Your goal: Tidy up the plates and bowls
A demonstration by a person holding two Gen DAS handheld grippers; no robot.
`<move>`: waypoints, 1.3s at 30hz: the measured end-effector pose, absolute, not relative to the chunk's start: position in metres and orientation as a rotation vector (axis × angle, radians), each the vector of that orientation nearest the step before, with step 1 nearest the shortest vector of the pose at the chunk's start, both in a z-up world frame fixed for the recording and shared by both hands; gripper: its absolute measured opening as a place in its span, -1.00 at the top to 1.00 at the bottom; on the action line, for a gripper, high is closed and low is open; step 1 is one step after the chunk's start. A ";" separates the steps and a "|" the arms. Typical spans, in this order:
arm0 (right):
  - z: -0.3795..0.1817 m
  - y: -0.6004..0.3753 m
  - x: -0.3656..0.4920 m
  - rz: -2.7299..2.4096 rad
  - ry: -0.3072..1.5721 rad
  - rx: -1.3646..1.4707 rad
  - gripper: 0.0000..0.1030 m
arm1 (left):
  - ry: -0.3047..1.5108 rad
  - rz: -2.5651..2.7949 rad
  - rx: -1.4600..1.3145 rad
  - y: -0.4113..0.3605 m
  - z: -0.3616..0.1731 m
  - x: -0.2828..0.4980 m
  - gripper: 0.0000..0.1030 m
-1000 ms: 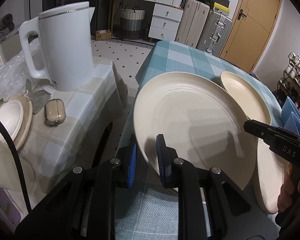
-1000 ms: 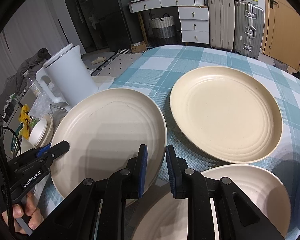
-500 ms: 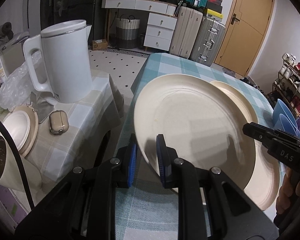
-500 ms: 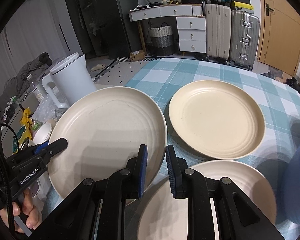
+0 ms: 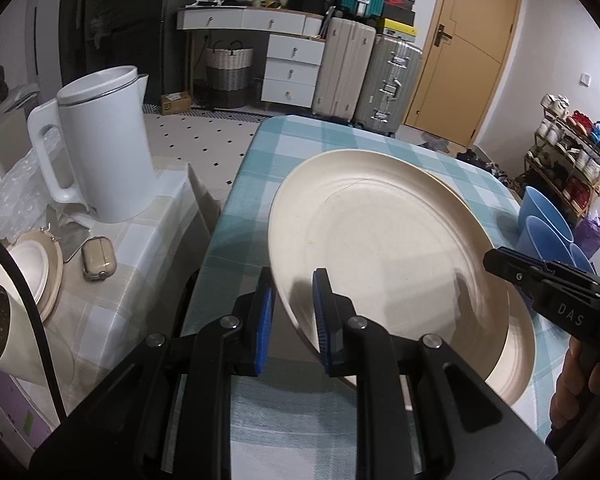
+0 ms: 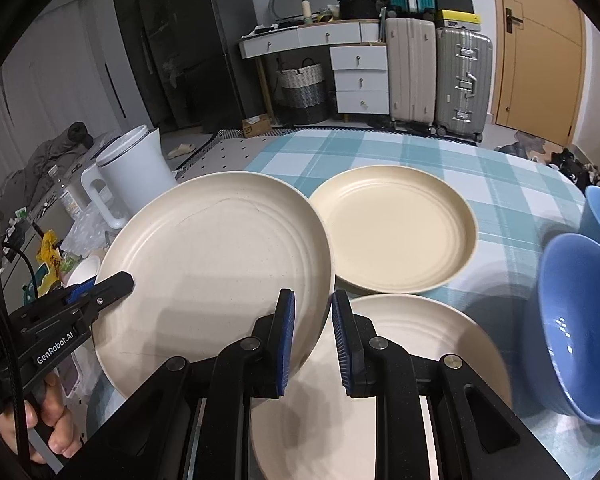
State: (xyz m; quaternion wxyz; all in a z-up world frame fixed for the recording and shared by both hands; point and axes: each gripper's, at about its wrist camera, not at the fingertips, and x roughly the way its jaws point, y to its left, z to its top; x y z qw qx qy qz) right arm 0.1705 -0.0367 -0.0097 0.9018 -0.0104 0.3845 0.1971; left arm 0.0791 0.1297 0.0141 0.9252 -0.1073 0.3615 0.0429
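A large cream plate (image 5: 384,248) (image 6: 220,264) is held tilted above the checked table, gripped on opposite rims. My left gripper (image 5: 294,312) is shut on its near-left rim. My right gripper (image 6: 313,336) is shut on its right rim and shows in the left wrist view (image 5: 540,280). A second cream plate (image 6: 396,228) lies flat on the table further back. A third cream plate (image 6: 416,344) lies under my right gripper. Two blue bowls (image 6: 580,336) stand at the right.
A white kettle (image 5: 104,152) stands on a side table (image 5: 148,240) to the left, with a small case (image 5: 99,258) and a small dish (image 5: 24,268). The table's left edge (image 5: 228,208) drops to the floor. Suitcases and drawers stand at the back.
Both grippers have lifted the large plate higher and carried it right, so it now overlaps the plates on the table. The blue bowls have come into the right wrist view.
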 end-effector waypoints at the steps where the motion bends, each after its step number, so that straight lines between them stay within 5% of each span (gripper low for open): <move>1: -0.008 -0.040 0.168 0.403 0.793 -0.018 0.62 | 0.741 0.084 -0.218 0.127 0.015 0.079 0.69; 39: -0.003 -0.135 0.106 0.229 0.784 0.070 0.62 | 0.783 -0.107 -0.072 0.025 0.012 0.077 0.69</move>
